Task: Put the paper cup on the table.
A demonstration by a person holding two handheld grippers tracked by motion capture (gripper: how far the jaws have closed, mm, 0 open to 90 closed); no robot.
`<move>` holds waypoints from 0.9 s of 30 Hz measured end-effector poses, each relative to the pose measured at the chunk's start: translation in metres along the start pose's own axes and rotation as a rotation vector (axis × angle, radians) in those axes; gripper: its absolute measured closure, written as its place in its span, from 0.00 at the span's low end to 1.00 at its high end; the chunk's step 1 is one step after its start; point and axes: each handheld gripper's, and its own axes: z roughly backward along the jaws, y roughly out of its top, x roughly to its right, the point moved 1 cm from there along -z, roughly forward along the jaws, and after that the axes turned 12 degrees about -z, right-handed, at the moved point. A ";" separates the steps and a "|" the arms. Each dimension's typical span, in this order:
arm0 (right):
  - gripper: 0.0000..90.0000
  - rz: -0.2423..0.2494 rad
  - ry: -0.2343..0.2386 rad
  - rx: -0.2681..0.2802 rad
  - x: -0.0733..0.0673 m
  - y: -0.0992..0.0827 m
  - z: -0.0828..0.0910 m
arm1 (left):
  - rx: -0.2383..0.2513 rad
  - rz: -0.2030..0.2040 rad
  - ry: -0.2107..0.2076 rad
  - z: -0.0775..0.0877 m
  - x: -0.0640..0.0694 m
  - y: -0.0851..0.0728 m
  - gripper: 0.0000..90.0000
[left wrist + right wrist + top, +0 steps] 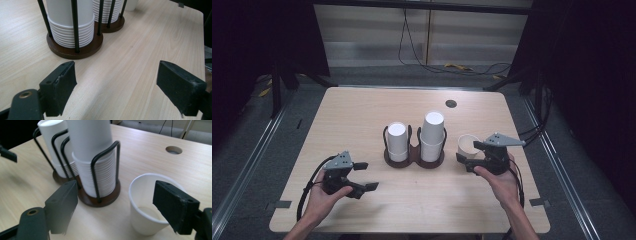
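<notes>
Right gripper point(112, 207) fingers part-open, apparently straddling the upright paper cup point(147, 205) on the desk point(362, 115) just beside the cup holder point(414, 156); one-sided contact could tip it; left gripper point(117, 85) wide, empty.

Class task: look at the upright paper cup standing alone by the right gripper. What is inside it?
The paper cup looks empty: bare white wall and part of its bottom show. The right gripper's jaw covers the rest of the inside.

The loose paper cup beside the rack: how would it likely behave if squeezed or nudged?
The paper cup looks thin-walled and seems empty, so probably light and easily crushed. Standing upright on the smooth table, it would likely slide or tip if nudged.
</notes>
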 end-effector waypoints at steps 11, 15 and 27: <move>0.21 0.012 0.033 -0.051 -0.011 -0.039 -0.006 | -0.010 0.002 -0.004 -0.001 0.004 -0.002 0.18; 0.20 0.010 0.041 -0.061 -0.013 -0.051 -0.013 | -0.016 0.007 0.001 -0.002 0.006 -0.006 0.18; 0.19 -0.008 0.047 -0.158 -0.013 -0.073 -0.031 | -0.030 0.023 -0.002 -0.011 0.011 -0.016 0.18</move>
